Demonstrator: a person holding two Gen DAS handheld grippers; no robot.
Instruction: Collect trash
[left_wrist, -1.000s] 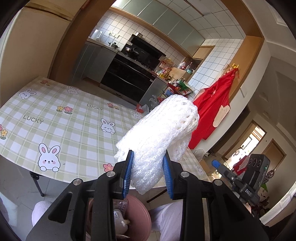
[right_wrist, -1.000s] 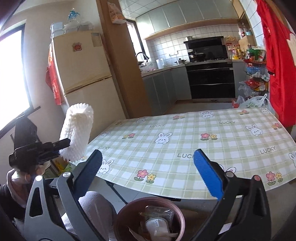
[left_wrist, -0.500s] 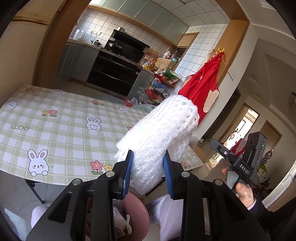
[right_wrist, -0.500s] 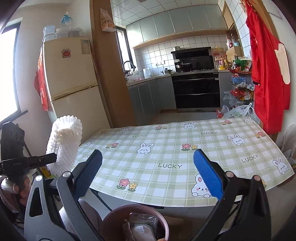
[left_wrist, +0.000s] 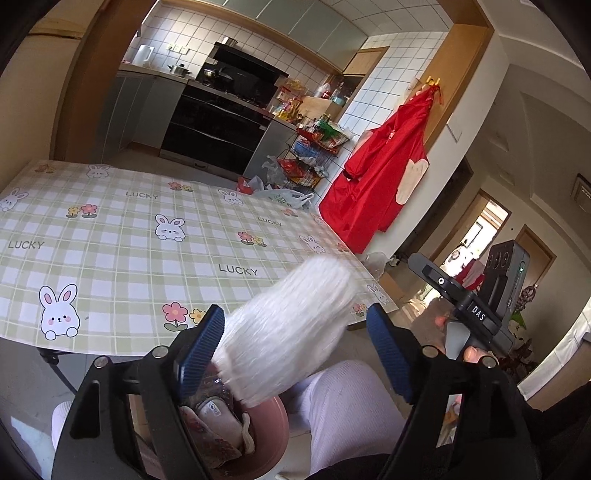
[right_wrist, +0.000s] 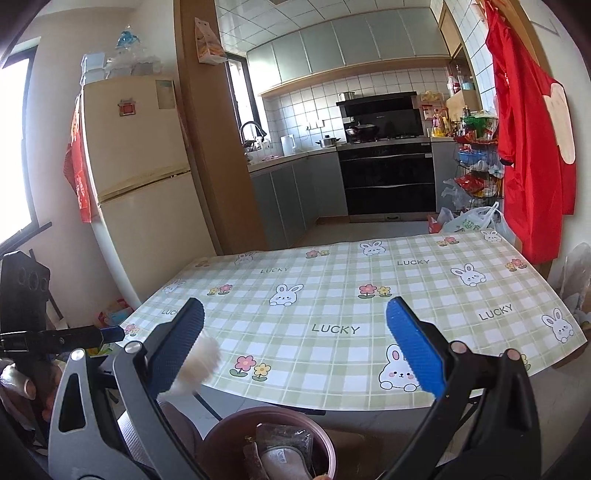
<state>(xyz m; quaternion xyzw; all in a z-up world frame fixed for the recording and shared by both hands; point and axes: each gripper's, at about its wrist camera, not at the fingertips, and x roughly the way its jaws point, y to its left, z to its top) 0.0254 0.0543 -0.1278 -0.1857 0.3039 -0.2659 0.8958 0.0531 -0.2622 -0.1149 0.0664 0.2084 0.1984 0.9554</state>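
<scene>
A white foam net sleeve (left_wrist: 288, 328), motion-blurred, is loose between the wide-open jaws of my left gripper (left_wrist: 295, 343), right above a pink trash bin (left_wrist: 266, 435) that holds wrappers. In the right wrist view the sleeve (right_wrist: 195, 365) shows as a white blur behind the left finger, and the bin (right_wrist: 273, 439) sits below. My right gripper (right_wrist: 295, 347) is open and empty above the bin, facing the table (right_wrist: 332, 295).
The table (left_wrist: 110, 240) has a green checked bunny cloth. A person's knees in white trousers (left_wrist: 347, 410) are beside the bin. A red apron (left_wrist: 376, 177) hangs on the wall at right; a fridge (right_wrist: 136, 192) stands at left.
My left gripper has opened and let go of the foam net sleeve, which is dropping toward the bin. The right gripper has stayed open.
</scene>
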